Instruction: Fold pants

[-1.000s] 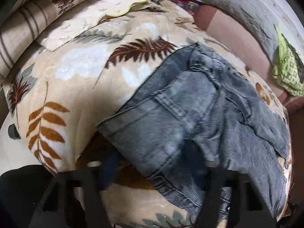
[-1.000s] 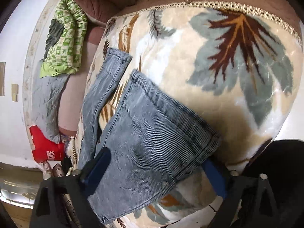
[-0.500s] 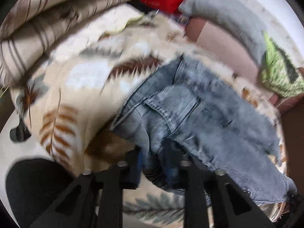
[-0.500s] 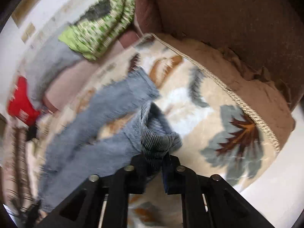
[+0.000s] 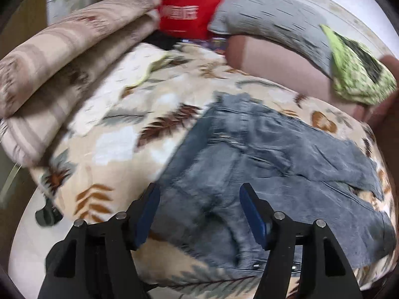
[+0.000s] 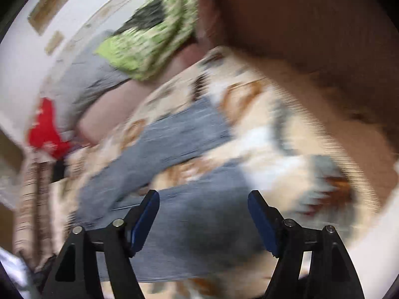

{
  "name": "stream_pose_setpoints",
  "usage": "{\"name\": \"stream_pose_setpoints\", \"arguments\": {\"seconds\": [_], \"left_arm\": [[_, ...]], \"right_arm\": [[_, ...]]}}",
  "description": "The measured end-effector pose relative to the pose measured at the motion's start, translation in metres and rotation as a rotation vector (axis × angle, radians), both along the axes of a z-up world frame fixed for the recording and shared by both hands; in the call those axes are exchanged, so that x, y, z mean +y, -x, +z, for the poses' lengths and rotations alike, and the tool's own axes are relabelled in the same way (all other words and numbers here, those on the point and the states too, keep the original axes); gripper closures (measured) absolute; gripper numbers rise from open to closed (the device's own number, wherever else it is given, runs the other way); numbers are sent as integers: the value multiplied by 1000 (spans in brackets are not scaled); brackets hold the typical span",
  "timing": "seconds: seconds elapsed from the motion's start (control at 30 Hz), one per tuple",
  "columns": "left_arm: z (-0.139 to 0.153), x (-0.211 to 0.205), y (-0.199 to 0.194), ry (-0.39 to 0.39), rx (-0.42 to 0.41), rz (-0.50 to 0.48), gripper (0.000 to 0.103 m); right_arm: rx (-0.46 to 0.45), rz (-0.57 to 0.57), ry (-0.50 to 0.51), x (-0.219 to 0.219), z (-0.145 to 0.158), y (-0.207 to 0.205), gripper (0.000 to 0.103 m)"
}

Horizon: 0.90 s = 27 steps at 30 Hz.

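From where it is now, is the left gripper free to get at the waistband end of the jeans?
Probably yes. The left gripper hangs over the jeans, jaws opening with nothing pinched between them. The waistband end lies flat on the blanket right below, with nothing on top of it.

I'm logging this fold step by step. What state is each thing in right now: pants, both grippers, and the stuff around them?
pants: lying spread on the blanket, legs apart, not held
left gripper: jaws opening, nothing pinched
right gripper: jaws opening, nothing pinched
blanket: spread under the pants
green cloth: bunched up beyond the pants
striped bedding: folded in a stack
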<state>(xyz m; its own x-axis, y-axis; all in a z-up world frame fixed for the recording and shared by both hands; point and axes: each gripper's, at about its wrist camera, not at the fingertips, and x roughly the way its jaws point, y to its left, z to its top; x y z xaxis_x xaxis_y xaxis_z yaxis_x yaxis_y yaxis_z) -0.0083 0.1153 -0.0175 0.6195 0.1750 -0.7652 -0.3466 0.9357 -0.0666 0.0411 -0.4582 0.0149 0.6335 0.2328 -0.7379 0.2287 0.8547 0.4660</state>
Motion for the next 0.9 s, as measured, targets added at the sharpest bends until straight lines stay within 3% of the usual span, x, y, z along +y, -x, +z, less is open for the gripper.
{"name": "stream_pose_setpoints", "arguments": {"seconds": [0.07, 0.13, 0.17, 0.2, 0.27, 0.37, 0.43, 0.53, 0.6, 0.67, 0.73, 0.83, 0.87, 0.9], "left_arm": [[-10, -11, -9, -3, 16, -43, 29], [-41, -18, -26, -29, 118, -76, 25], [-59, -20, -34, -41, 190, -95, 25], [-84, -21, -42, -55, 286, -115, 23], [-78, -22, -35, -83, 214, -112, 20], [-56, -25, -29, -68, 139, -107, 21], [-42, -31, -30, -89, 72, -129, 20], [-52, -36, -41, -105, 109, -153, 19], [-80, -35, -53, -127, 223, -153, 19], [-84, -32, -46, -139, 173, -148, 12], [-85, -26, -44, -120, 172, -148, 12], [-89, -20, -45, -97, 163, -126, 7], [-89, -21, -43, -99, 161, -127, 6], [-89, -20, -42, -100, 156, -129, 6]], "right_arm": [[66, 26, -113, -7, -28, -19, 27], [225, -21, -112, -18, -64, -23, 27], [268, -34, -92, -24, -78, -22, 30], [236, -35, -114, -30, -82, -14, 30], [211, -43, -116, -32, -71, -6, 30], [166, -23, -37, -27, -43, -9, 29], [100, 23, -77, -22, -26, -17, 27], [72, 69, -134, -21, -31, -45, 20], [159, 43, -45, -28, -58, -73, 21], [302, -15, 64, -32, -82, -88, 22], [218, 21, 34, -30, -67, -83, 22], [208, 28, 159, -26, -54, -85, 23], [235, 35, 162, -27, -60, -91, 28], [263, 51, 151, -27, -68, -97, 45]]}}
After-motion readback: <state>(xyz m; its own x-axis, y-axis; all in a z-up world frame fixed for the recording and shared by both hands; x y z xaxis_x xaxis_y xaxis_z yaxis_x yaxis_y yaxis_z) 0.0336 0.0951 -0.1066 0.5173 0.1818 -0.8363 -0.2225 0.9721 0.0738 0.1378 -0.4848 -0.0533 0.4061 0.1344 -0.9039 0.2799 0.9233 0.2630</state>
